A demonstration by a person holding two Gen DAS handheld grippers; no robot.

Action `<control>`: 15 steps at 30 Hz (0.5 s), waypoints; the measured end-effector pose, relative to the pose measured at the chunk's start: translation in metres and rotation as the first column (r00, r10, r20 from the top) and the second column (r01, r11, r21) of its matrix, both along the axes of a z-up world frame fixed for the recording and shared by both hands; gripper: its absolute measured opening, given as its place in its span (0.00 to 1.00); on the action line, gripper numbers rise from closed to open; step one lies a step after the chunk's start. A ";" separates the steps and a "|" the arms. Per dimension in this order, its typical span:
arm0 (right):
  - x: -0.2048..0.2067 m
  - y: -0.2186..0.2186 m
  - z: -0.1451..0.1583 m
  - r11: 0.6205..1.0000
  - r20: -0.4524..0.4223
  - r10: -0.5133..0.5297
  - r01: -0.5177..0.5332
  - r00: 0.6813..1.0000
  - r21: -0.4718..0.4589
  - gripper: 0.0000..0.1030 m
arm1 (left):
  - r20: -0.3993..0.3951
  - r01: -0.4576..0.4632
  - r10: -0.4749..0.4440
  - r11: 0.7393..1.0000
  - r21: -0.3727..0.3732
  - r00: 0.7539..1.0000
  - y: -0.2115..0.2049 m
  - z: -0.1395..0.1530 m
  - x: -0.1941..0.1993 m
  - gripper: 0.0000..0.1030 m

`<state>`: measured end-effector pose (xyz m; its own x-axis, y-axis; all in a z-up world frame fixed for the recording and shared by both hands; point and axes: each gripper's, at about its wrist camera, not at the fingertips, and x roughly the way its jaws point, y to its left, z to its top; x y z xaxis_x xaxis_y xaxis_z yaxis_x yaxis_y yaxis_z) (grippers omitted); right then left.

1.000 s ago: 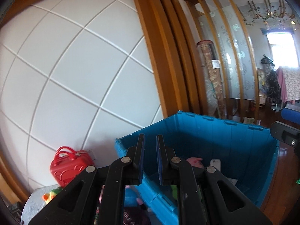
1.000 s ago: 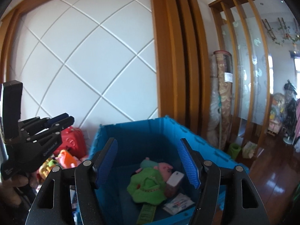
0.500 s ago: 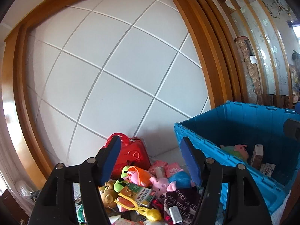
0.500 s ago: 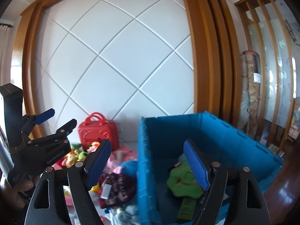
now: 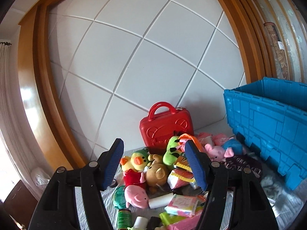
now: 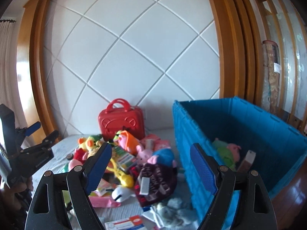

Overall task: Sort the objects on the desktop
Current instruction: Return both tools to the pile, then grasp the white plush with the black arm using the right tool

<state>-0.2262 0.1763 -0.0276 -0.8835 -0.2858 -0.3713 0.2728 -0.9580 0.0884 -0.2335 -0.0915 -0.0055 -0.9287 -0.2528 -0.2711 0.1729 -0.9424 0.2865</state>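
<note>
A heap of toys lies on the pale cloth: a yellow duck plush [image 5: 134, 161], a brown bear [image 5: 156, 174], a pink pig [image 5: 135, 193], packets and a dark lettered cloth [image 6: 155, 182]. Behind it stands a red toy case [image 5: 165, 126] [image 6: 120, 122]. The blue crate [image 5: 272, 118] [image 6: 249, 126] sits to the right, holding a green plush with a pink pig [image 6: 228, 149] and a small box [image 6: 247, 161]. My left gripper [image 5: 153, 149] [image 6: 45, 131] hangs open above the heap, nothing in it. My right gripper [image 6: 150, 153] is empty too, its jaws opening, over the heap's right side near the crate wall.
A white panelled wall with a wooden frame closes off the back. Crumpled pale cloth [image 6: 172, 209] and a card packet [image 6: 126, 224] lie at the front by the crate corner. A hand [image 6: 17, 189] holds the left tool. Wooden floor shows right of the crate.
Both views have swung left, from the crate to the toy heap, and sunk a little. My left gripper went from shut to open; the right one's jaws spread wider.
</note>
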 end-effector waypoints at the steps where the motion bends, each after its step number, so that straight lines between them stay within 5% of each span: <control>1: -0.002 -0.008 -0.007 1.000 0.020 -0.001 0.001 1.000 -0.001 0.82 | 0.010 -0.007 0.007 1.000 0.003 1.000 -0.010 -0.006 0.000 0.64; 15: -0.054 -0.086 -0.108 0.994 0.287 0.104 -0.111 0.952 0.009 0.82 | 0.232 0.040 -0.062 0.994 0.100 0.971 -0.066 -0.095 -0.029 0.64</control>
<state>-0.2799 0.0901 -0.1361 -0.7042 -0.3605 -0.6117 0.3407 -0.9274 0.1543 -0.2629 -0.1578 -0.1002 -0.8474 -0.1700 -0.5030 0.0627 -0.9728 0.2232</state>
